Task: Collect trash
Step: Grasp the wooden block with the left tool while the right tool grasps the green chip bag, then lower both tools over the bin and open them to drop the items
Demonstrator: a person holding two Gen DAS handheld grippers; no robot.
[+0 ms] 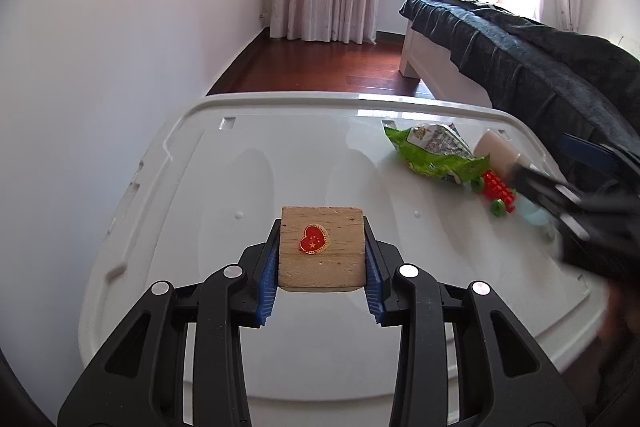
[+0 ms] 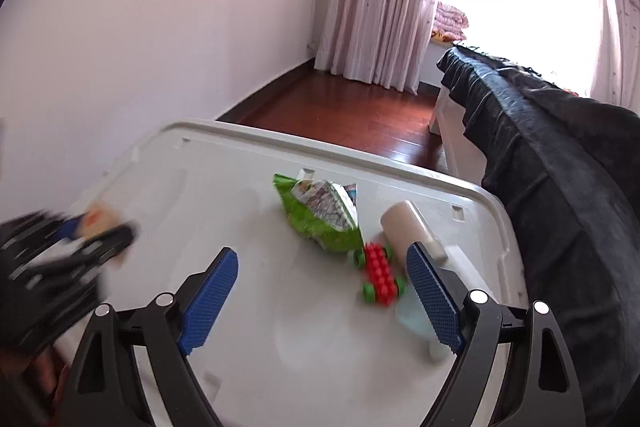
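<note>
Wooden square block [image 1: 322, 247], rough-grained, bearing a red heart sticker, is clamped between the left claw [image 1: 322, 269] pads above the white plastic lid [image 1: 280, 155]. Right claw [image 2: 320, 301] gapes empty. Crinkled green wrapper [image 2: 320, 215] lies diagonally, possibly foil.

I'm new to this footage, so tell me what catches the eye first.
The left gripper clamps a wooden block bearing a red heart sticker, close in the left wrist view. Farther right on the white lid lie a green snack wrapper and a red studded toy, with the right gripper open above.
</note>
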